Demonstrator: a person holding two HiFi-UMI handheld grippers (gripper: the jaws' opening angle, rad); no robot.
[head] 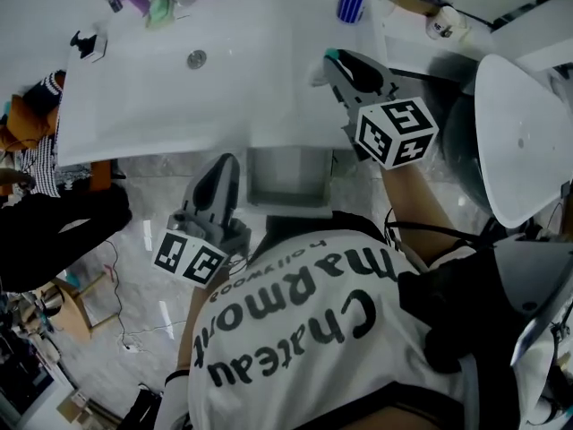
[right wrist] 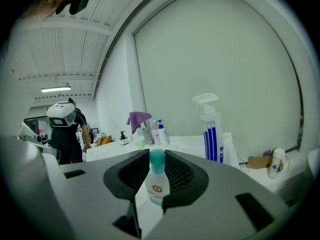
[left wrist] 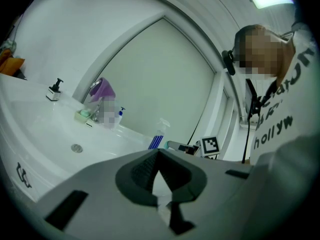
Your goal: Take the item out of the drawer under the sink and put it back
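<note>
While the small teal-capped bottle (right wrist: 157,183) is clamped between the pads of the right gripper (head: 336,65), it is carried out of the drawer, above the front right part of the sink (head: 179,97), as the head view shows. In the right gripper view the bottle is seen standing upright, cap uppermost, its long axis crossing the line along which the jaws point, with the pads pressed against its two sides. The open drawer (head: 286,195) is seen in the head view below the sink's front edge, lower than the held bottle, nearer the person and slightly to the left of it. The return is therefore judged to call for the bottle to be brought down and back toward the body, past the sink's rim, before it can be lowered into the drawer. The left gripper (head: 224,164) is closed on nothing, its tips together, and is held just beside the drawer's left wall; it is the nearer of the two to the drawer, yet the bottle is carried by the right one.
</note>
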